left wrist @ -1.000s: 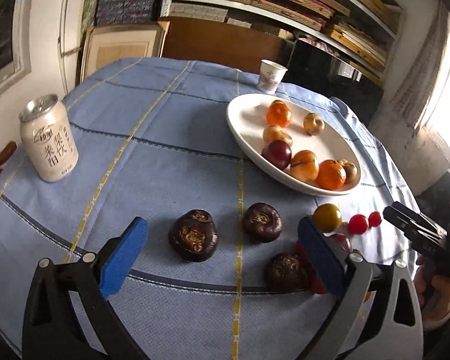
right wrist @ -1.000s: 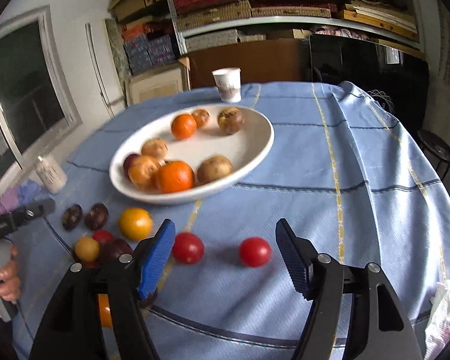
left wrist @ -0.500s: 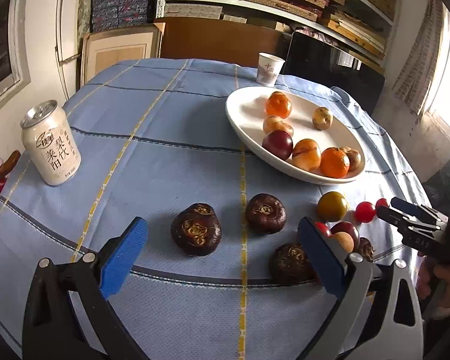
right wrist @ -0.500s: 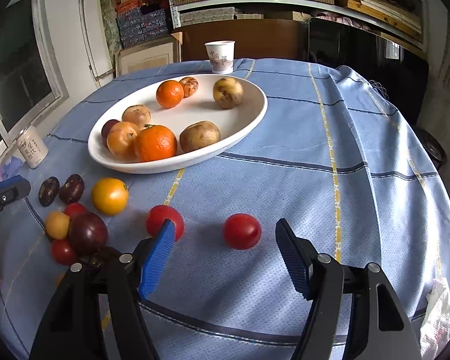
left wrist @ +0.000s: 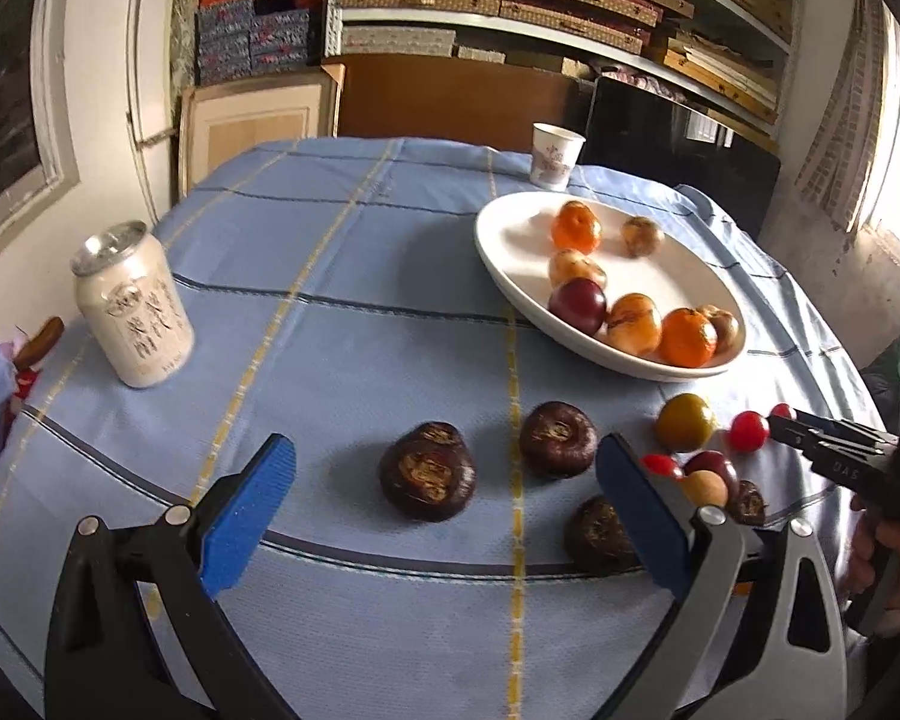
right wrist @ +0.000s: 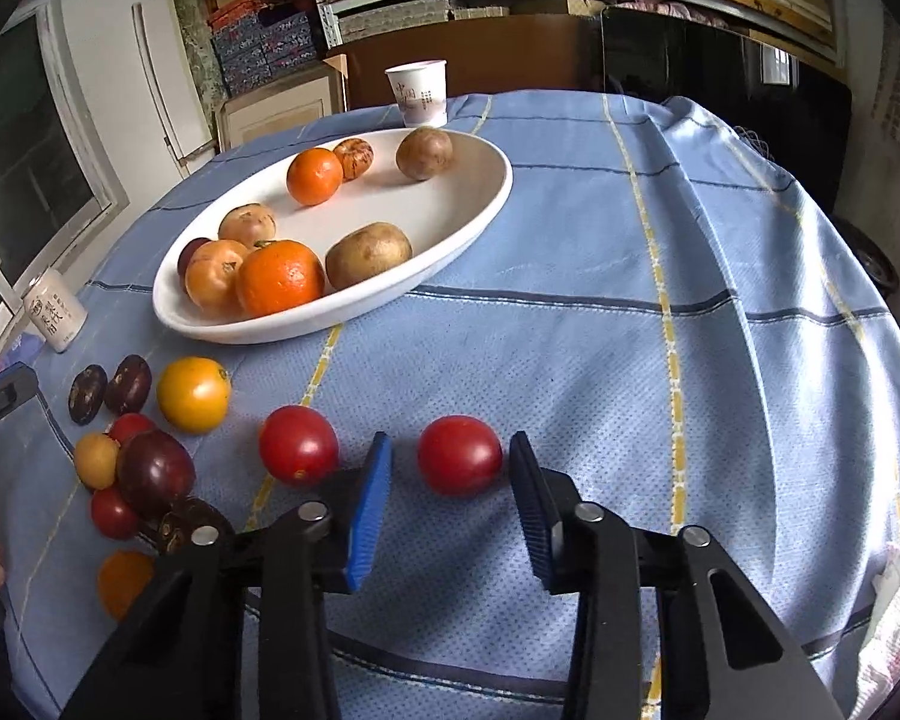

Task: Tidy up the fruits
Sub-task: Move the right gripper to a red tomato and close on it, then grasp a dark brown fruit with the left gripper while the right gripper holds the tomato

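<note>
A white oval plate [right wrist: 486, 204] [left wrist: 510, 264] holds several fruits, among them oranges [right wrist: 279, 278]. Loose fruits lie on the blue cloth. My right gripper [right wrist: 450, 492] is open, its blue pads either side of a red tomato [right wrist: 459, 462] without touching it. A second red tomato [right wrist: 298, 445] and a yellow tomato [right wrist: 193, 393] lie to its left. My left gripper [left wrist: 444, 501] is open and empty, just short of a dark water chestnut [left wrist: 427, 471], with another [left wrist: 558, 438] beyond it.
A drink can [left wrist: 132, 312] stands at the left. A paper cup [right wrist: 419, 93] stands behind the plate. A cluster of small fruits [right wrist: 144, 474] lies near the front left edge. The table edge drops off at the right. Shelves and boxes fill the background.
My right gripper has moved forward and its pads have narrowed around the red tomato. My left gripper has shifted slightly; its jaws stay wide.
</note>
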{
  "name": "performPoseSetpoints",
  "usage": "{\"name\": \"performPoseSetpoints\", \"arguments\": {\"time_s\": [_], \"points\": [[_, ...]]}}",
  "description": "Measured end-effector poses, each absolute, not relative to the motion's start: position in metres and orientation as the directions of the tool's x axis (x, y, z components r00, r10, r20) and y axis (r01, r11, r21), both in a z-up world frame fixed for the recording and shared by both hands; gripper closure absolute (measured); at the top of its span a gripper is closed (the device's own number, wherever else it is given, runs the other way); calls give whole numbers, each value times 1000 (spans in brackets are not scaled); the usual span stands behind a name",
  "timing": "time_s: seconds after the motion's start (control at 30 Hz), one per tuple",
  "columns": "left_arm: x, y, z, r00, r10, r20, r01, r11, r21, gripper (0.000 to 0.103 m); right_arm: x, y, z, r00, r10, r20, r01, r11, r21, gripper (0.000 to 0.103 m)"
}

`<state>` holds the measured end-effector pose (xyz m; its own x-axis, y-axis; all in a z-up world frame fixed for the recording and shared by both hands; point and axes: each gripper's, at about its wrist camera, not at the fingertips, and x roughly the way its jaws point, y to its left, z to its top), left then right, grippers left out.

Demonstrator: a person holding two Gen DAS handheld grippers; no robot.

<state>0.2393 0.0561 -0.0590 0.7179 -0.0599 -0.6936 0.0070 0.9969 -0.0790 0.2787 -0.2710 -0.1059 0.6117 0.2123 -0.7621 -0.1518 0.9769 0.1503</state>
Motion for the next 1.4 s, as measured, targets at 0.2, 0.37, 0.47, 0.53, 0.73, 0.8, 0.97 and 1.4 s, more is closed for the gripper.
{"name": "performPoseSetpoints", "arguments": {"time_s": [0.2, 0.37, 0.47, 0.53, 0.73, 0.8, 0.97, 1.4], "points": [[243, 73, -64, 711, 30, -702, -75, 997, -33, 5, 279, -277, -105, 615, 221, -757, -133, 975, 177, 77], [246, 80, -70, 698, 33, -716, -88, 995, -40, 5, 276, -280, -99, 636, 240, -734, -130, 970, 204, 77], [247, 67, -76, 691, 40, -721, -36, 999, 21, 5, 275, -278, -98, 637, 244, -731, -141, 970, 200, 77], [247, 57, -80, 681, 23, -732, 10, 999, 41, 7, 275, -275, -100, 629, 248, -736, -150, 969, 198, 77], [255, 58, -91, 631, -22, -775, 35, 999, 0, 33, 274, -274, -99, 630, 249, -736, -152, 968, 197, 77], [257, 59, -94, 620, -29, -784, 35, 999, -9, 36, 274, -273, -99, 630, 248, -736, -152, 969, 196, 77], [264, 49, -99, 620, 13, -785, 53, 997, 59, 36, 274, -273, -99, 628, 250, -737, -157, 968, 195, 77], [275, 50, -105, 597, -12, -802, 65, 997, 34, 48, 274, -272, -100, 624, 251, -740, -159, 968, 195, 77]]}}
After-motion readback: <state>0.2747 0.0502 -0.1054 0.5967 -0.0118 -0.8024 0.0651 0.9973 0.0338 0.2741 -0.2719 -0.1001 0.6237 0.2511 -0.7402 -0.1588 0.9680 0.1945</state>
